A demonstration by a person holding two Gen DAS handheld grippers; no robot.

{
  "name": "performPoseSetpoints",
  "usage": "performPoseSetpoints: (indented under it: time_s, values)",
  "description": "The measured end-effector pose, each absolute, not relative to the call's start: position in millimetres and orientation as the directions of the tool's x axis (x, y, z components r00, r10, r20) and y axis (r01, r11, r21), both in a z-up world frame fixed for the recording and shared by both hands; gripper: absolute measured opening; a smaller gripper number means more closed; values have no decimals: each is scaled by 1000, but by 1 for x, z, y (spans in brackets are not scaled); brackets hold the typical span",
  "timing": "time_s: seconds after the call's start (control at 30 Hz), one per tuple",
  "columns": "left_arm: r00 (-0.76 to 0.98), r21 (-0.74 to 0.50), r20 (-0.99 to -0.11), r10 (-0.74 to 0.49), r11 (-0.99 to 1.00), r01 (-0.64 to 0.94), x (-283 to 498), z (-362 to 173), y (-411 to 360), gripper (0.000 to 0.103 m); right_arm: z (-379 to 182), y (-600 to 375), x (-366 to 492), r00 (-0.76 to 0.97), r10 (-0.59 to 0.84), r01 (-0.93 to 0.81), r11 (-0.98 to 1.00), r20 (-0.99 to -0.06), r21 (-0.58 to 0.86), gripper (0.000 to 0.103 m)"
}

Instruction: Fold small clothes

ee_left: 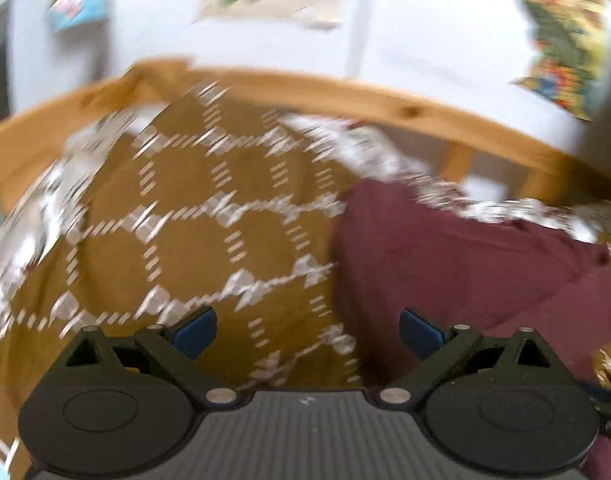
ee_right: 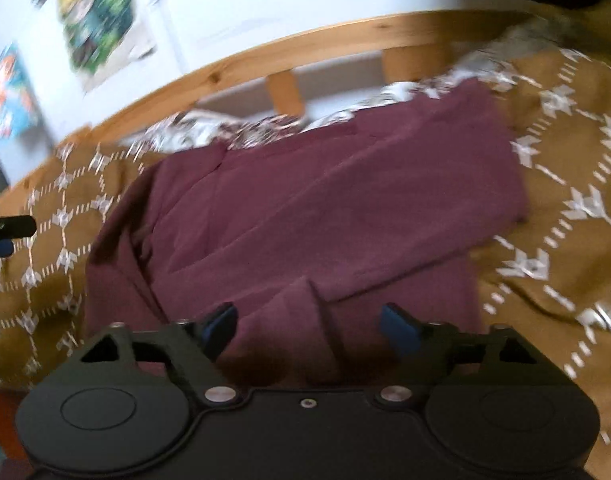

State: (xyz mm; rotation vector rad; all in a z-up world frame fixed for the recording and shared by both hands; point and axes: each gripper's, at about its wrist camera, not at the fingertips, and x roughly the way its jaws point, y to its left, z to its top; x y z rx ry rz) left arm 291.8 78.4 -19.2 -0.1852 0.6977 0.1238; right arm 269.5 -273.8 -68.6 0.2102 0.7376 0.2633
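Note:
A maroon garment (ee_right: 325, 208) lies partly folded and creased on a mustard bedspread (ee_right: 565, 168) with a white pattern. My right gripper (ee_right: 309, 328) hovers at its near edge. The blue pads (ee_right: 221, 326) stand apart on either side of a raised fold and do not press on it. In the left wrist view the garment (ee_left: 465, 272) lies to the right. My left gripper (ee_left: 307, 332) is wide open over the bedspread (ee_left: 185, 240), its right pad at the garment's left edge, with nothing held. The left gripper's tip (ee_right: 5, 232) also shows at the far left of the right wrist view.
A wooden bed rail (ee_right: 305, 48) with upright slats runs behind the garment, seen too in the left wrist view as the rail (ee_left: 345, 92). A white patterned sheet (ee_right: 265, 128) bunches along it. Colourful posters (ee_right: 93, 20) hang on the white wall behind. Both views are blurred.

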Motion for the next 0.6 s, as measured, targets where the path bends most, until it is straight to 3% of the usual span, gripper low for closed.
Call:
performPoseSetpoints:
  time_s: [0.03,0.13,0.3,0.6]
  values:
    - [745,-146,-664,56,968,-203,294,-21,85,100,-71,-269,272,699,307,-168,949,-647,269,34]
    - [732,-199,-680,38,952,-234,300,-21,99,99,-70,-268,269,691,280,-148,957,-666,249,3]
    - [723,-173,-688,64,953,-250,303,-20,103,99,-45,-313,239,741,180,48,947,-647,317,1]
    - [679,-223,-734,-13,949,-222,313,-31,106,98,-50,-326,228,702,44,168,960,-711,224,4]
